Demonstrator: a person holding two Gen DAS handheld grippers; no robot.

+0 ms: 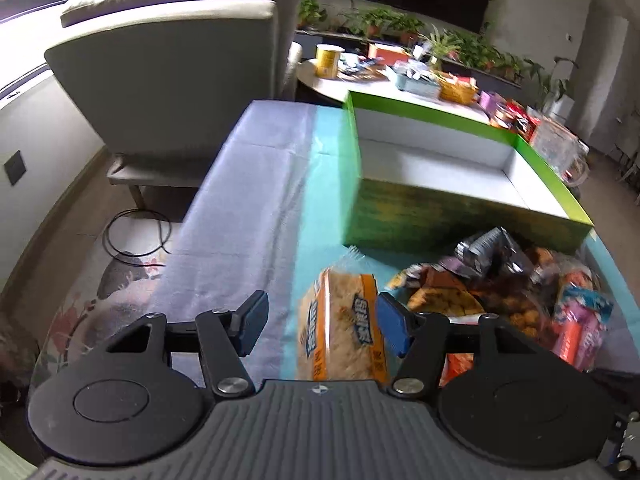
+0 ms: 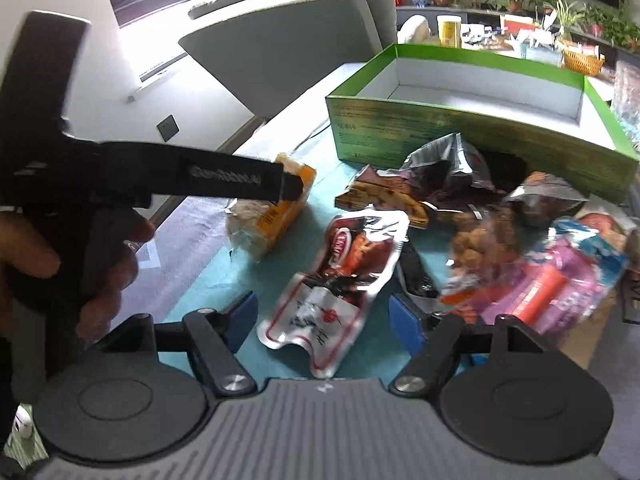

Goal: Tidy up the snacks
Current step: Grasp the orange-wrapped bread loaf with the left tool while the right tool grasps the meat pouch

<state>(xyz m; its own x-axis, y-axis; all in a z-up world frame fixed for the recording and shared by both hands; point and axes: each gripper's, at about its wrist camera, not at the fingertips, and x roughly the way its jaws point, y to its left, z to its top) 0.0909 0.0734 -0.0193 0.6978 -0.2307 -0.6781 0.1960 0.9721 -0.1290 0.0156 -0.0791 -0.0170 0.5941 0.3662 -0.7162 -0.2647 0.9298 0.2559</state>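
A green box (image 1: 404,216) with a white, empty inside stands on the teal cloth (image 1: 320,208); it also shows in the right wrist view (image 2: 460,136). A pile of snack packets (image 1: 500,280) lies in front of it. An orange cracker pack (image 1: 344,328) lies between the open jaws of my left gripper (image 1: 320,322), not gripped. In the right wrist view my right gripper (image 2: 322,320) is open above a red and silver pouch (image 2: 340,280). The left gripper (image 2: 288,184) is seen from the side over the orange pack (image 2: 268,220). A pink and blue packet (image 2: 560,280) lies at the right.
A grey armchair (image 1: 176,64) stands beyond the table's left side. A round table (image 1: 360,80) with a yellow can, baskets and plants is behind the box. A black cable (image 1: 136,236) lies on the floor at the left.
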